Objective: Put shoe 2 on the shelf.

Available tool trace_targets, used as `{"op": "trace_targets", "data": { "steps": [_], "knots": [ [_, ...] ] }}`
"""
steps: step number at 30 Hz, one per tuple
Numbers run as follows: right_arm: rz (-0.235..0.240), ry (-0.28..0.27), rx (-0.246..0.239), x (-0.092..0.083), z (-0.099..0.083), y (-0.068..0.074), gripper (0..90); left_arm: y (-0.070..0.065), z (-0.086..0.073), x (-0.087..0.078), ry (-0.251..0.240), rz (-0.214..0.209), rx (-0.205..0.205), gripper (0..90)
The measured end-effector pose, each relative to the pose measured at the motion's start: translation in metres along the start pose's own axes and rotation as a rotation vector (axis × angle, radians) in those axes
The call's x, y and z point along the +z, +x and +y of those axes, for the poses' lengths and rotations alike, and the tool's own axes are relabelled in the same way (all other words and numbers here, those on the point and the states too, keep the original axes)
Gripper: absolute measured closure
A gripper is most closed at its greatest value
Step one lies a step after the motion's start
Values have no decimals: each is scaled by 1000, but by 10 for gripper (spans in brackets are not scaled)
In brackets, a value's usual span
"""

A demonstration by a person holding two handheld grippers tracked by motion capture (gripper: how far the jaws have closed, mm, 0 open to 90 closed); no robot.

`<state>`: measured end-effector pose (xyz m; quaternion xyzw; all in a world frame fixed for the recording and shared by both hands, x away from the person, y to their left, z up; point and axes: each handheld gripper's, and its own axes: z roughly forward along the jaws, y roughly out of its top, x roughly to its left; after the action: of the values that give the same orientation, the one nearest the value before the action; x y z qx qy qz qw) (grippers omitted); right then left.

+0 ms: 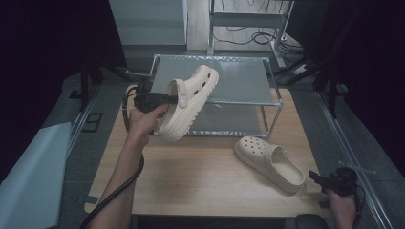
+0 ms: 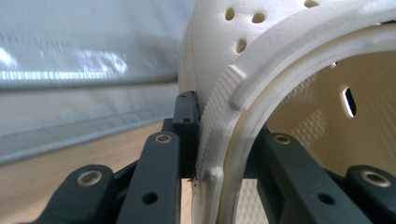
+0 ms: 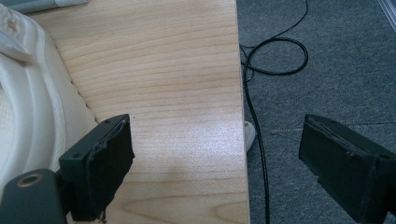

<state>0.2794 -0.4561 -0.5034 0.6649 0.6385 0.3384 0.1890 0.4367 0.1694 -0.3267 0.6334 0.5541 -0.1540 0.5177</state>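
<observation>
A cream clog (image 1: 191, 98) hangs tilted in the air in front of the metal rack, toe up and to the right. My left gripper (image 1: 167, 99) is shut on its heel-side rim. In the left gripper view the clog's rim (image 2: 224, 116) is pinched, one jaw outside and the other inside the shoe, with my left gripper (image 2: 219, 144) clamped on it. A second cream clog (image 1: 270, 162) lies on the wooden table (image 1: 200, 167) at the right. My right gripper (image 1: 319, 179) rests open just right of its heel. In the right gripper view my right gripper (image 3: 224, 158) holds nothing, and the clog's edge (image 3: 28, 98) shows at the left.
A two-level metal rack (image 1: 224, 81) with grey shelves stands at the table's back. The table's right edge (image 3: 243, 116) drops to grey carpet, where a black cable (image 3: 261, 140) loops. Dark stands and cables surround the table.
</observation>
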Motion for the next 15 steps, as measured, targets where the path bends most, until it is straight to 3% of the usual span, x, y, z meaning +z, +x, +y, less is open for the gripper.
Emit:
{"op": "trace_targets", "data": {
  "steps": [5,15],
  "knots": [
    [-1,1,3,0,0,0,102,7,12,10,-41,-20,-51,747],
    [-2,5,6,0,0,-1,107,13,32,24,-122,12,-107,748]
  ]
}}
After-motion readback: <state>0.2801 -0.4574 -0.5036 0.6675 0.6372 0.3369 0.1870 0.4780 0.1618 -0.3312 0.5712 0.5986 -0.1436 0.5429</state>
